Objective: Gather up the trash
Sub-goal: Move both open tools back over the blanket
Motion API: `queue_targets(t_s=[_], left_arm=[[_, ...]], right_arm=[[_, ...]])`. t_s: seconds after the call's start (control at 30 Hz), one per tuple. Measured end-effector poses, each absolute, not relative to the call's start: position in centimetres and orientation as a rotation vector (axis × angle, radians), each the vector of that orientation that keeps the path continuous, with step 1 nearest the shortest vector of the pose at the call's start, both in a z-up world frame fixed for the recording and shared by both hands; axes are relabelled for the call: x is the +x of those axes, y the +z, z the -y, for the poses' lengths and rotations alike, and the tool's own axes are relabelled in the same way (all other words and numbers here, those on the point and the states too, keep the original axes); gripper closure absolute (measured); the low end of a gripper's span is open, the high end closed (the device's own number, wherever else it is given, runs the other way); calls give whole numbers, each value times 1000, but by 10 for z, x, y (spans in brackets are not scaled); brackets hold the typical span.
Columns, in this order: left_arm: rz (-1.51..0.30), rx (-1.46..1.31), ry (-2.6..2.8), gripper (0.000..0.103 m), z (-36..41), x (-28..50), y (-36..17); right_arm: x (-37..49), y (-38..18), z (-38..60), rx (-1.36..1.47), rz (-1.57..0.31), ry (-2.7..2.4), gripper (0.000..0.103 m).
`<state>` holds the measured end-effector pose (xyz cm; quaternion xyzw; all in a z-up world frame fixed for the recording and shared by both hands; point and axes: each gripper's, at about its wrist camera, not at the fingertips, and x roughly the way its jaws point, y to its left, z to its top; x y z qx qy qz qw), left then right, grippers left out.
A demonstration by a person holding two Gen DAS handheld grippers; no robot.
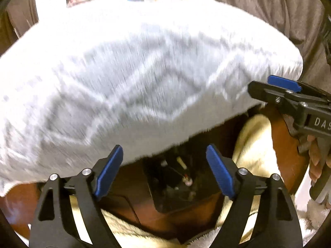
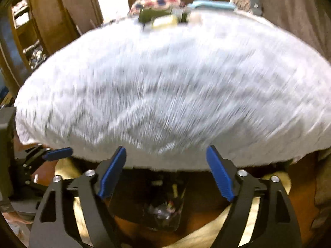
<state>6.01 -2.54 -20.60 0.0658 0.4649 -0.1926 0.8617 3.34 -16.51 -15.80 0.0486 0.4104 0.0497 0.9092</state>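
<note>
A black trash bin (image 1: pixel 175 188) stands on the floor below the near edge of a table under a fluffy white cover (image 1: pixel 132 78); small scraps lie inside it. It also shows in the right wrist view (image 2: pixel 163 208). My left gripper (image 1: pixel 164 171) is open and empty, above the bin. My right gripper (image 2: pixel 165 173) is open and empty, also above the bin; it shows from the side in the left wrist view (image 1: pixel 275 86). The left gripper's blue pad shows at the left of the right wrist view (image 2: pixel 58 154). Both views are motion-blurred.
Several items, a green one (image 2: pixel 149 14) and a yellow one (image 2: pixel 165 21), lie at the cover's far edge. A checked cushion on a chair (image 2: pixel 157 1) is behind. A brown shelf (image 2: pixel 26 31) stands left. A cream rug (image 1: pixel 254 144) lies on the wooden floor.
</note>
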Motion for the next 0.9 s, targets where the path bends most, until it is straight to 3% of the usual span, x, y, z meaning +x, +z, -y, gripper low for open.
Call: queue_targets(t_s=[0.23,0.7,0.9], left_arm=[[-847,136,-364,17,20,87,-153],[-805,144,-356,9,53,187,-132],[-818,152,-363,9,76,228,-134]], right_arm=[[60,-111,192,87,-738,43,15],[180,-104,218,89,-743,-5,16],[234,-109,217,97,-788,23,28]])
